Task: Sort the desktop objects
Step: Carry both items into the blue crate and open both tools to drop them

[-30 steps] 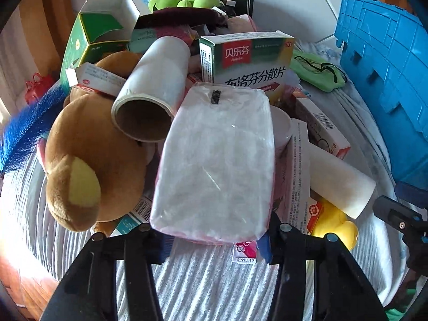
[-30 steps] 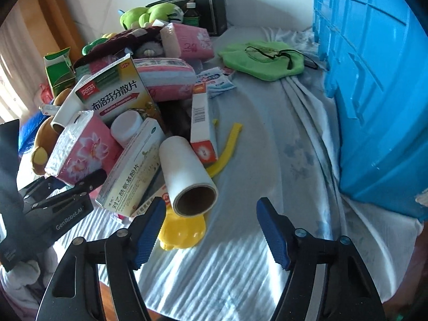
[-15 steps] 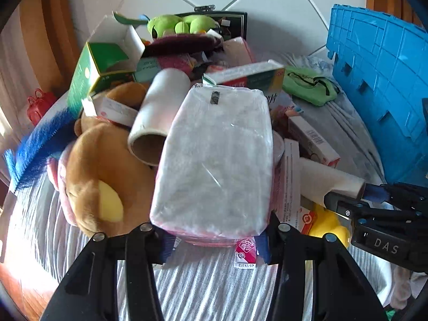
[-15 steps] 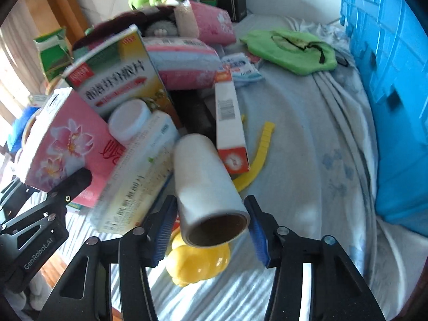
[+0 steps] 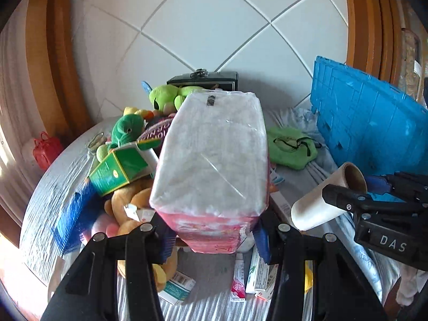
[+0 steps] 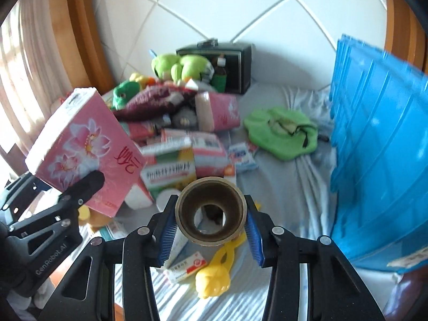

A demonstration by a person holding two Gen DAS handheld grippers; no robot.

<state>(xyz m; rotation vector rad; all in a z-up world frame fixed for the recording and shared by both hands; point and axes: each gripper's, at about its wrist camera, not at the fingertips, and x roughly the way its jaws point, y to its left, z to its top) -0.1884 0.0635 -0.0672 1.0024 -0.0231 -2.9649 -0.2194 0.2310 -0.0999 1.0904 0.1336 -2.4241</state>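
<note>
My left gripper (image 5: 214, 238) is shut on a pink tissue pack (image 5: 214, 160) and holds it lifted above the pile; the pack also shows in the right wrist view (image 6: 85, 147). My right gripper (image 6: 211, 230) is shut on a white paper roll (image 6: 211, 211), raised and seen end-on through its cardboard core. The same roll (image 5: 323, 198) shows at the right of the left wrist view. A blue crate (image 6: 379, 160) stands at the right.
A pile of medicine boxes (image 6: 171, 171), plush toys (image 5: 125, 131) and another tissue pack (image 6: 216, 109) lies on the grey sheet. A green pouch (image 6: 281, 131), a yellow duck toy (image 6: 214, 278) and a black box (image 6: 230, 61) lie around it.
Both grippers have risen from the pile, the left with the tissue pack and the right with the paper roll. The right gripper has closed on the roll and lifted it.
</note>
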